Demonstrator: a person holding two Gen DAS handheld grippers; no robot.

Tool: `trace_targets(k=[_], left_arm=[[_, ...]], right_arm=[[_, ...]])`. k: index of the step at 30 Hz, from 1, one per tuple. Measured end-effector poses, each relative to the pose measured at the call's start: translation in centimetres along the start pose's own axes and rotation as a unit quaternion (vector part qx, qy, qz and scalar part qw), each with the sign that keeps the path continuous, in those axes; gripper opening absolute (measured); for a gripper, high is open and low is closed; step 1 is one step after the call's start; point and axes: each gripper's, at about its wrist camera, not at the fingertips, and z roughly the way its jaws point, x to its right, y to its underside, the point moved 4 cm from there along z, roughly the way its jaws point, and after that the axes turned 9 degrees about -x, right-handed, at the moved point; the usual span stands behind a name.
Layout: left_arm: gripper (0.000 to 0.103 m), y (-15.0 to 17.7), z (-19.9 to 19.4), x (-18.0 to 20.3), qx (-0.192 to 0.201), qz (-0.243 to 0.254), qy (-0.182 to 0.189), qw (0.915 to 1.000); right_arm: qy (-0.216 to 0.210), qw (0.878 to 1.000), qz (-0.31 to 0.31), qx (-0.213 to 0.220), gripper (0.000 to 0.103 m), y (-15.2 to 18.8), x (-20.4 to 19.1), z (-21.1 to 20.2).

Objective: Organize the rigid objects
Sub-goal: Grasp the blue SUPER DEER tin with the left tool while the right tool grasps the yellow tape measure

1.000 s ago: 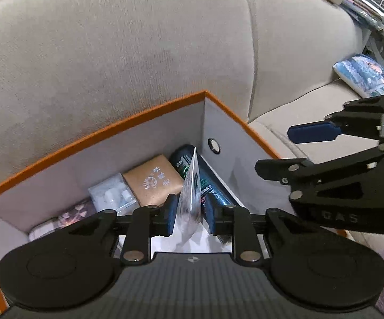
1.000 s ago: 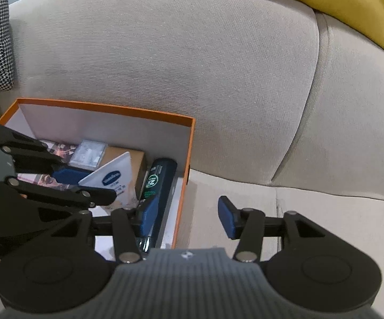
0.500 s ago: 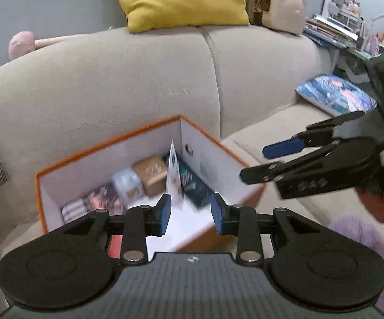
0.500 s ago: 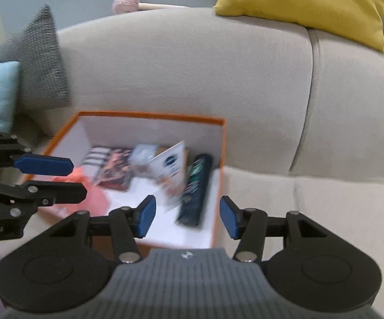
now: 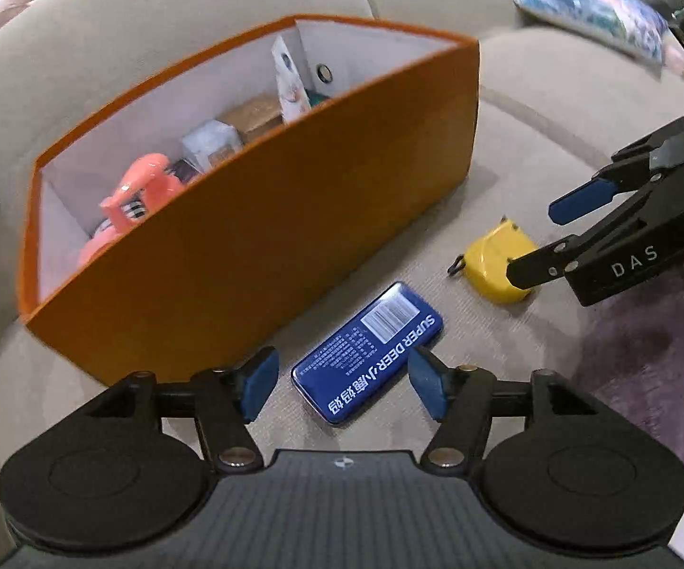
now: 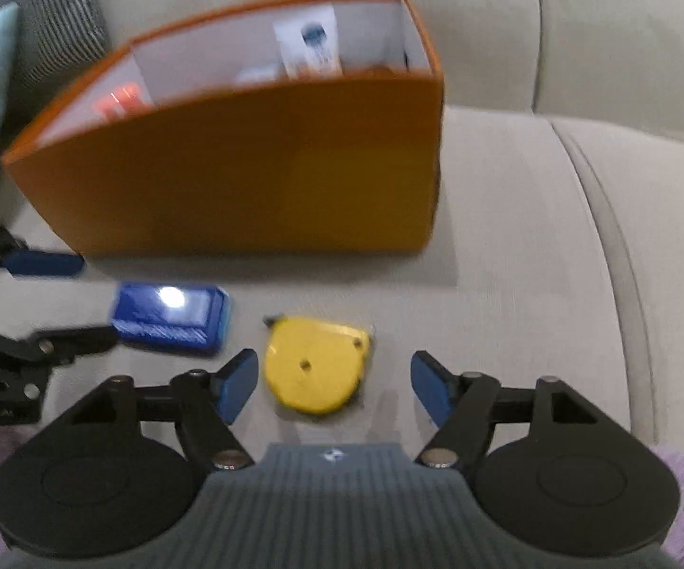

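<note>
The left gripper (image 5: 342,386) hangs over the sofa seat (image 5: 522,142) with its jaws spread; they have just been opening, and the blue tin (image 5: 368,353) lies flat on the cushion between the blue pads (image 5: 259,379) without either pad pressing on it. The tin shows a barcode and white lettering, and it sits just in front of the orange box (image 5: 256,246). In this left wrist view the box stands open on the seat, white inside. It holds a coral-pink plastic item (image 5: 135,192) at the left end, then a small pale packet (image 5: 211,144), a brown carton (image 5: 256,116), and a white sachet (image 5: 287,78) standing upright near the far corner. To the right of the tin a yellow tape measure (image 5: 496,265) lies on the cushion, with the right gripper (image 5: 552,234) reaching in over it.

From the right wrist view, which is blurred, the right gripper (image 6: 332,381) also stands spread, its jaws having just been opening, and the yellow tape measure (image 6: 315,362) lies between the pads (image 6: 235,384), nearer the left one, gripped by neither. The blue tin (image 6: 171,317) lies to its left, near the left gripper (image 6: 62,298). Behind both stands the orange box (image 6: 247,180), where only the white sachet (image 6: 311,45) and a patch of coral-pink (image 6: 121,97) can be made out.
</note>
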Motion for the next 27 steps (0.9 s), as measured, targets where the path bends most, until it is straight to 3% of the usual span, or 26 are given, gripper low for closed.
trace_targets(k=[8, 15, 19, 22, 24, 27], left_arm=[[0.077, -1.0, 3.1, 1.7, -0.011, 0.100, -0.007, 0.9949], [0.078, -1.9, 4.5, 1.0, -0.025, 0.082, 0.026, 0.9959], [0.072, -2.2, 4.7, 0.9, -0.030, 0.039, 0.034, 0.9982], [0.069, -2.3, 4.6, 0.8, -0.053, -0.017, 0.026, 0.9981], [0.067, -2.5, 4.5, 0.7, -0.085, -0.083, 0.017, 0.9928], [0.065, -2.5, 4.2, 0.4, -0.112, -0.180, 0.020, 0.9771]], right_arm=[[-0.008, 1.000, -0.005, -0.002, 0.074, -0.3, -0.2, 1.8], [-0.019, 1.000, 0.000, -0.001, 0.075, -0.5, -0.3, 2.6], [-0.015, 1.000, -0.010, 0.007, 0.072, -0.5, -0.6, 2.9], [-0.011, 1.000, -0.016, 0.012, 0.065, -0.4, -1.0, 2.9], [-0.011, 1.000, -0.016, 0.013, 0.061, -0.4, -0.8, 2.8], [-0.011, 1.000, -0.017, 0.014, 0.060, -0.4, -0.7, 2.8]])
